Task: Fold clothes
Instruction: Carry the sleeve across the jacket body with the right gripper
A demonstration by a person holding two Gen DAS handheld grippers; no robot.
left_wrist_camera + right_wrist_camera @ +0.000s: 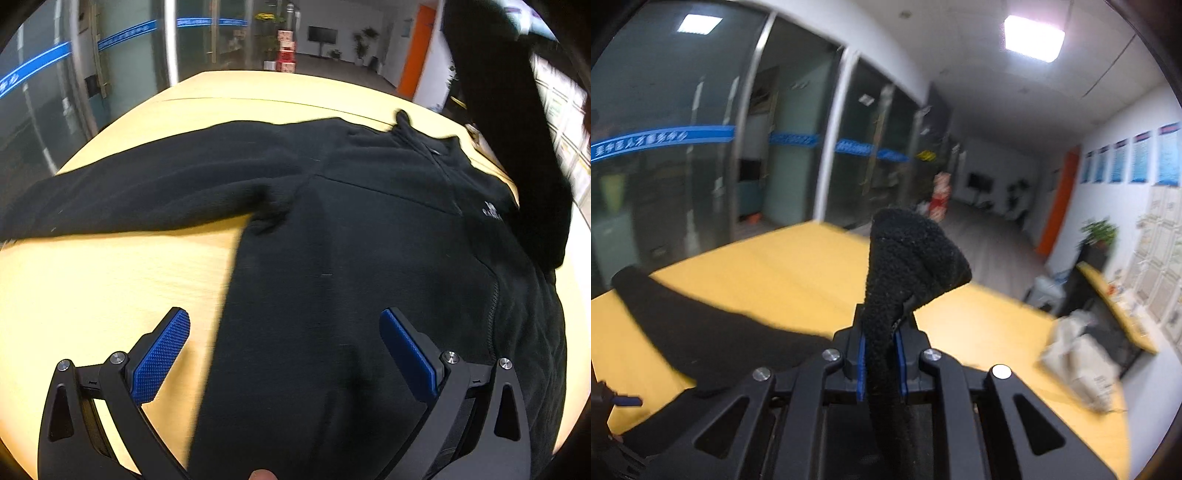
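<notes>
A black fleece jacket (351,229) lies spread front-up on the yellow table (110,288), collar at the far right and one sleeve (129,192) stretched out to the left. My left gripper (284,321) is open and empty, its blue pads hovering over the jacket's lower body. My right gripper (881,336) is shut on the cuff end of the other sleeve (908,254) and holds it lifted above the table; this raised sleeve (509,129) hangs at the right of the left wrist view. The left-stretched sleeve (683,332) also shows low in the right wrist view.
The table's (798,273) far edge borders a hallway with glass partitions (701,155). A pale crumpled bag (1078,362) sits near the table's right edge. A second desk with a plant (1100,236) stands at the right wall.
</notes>
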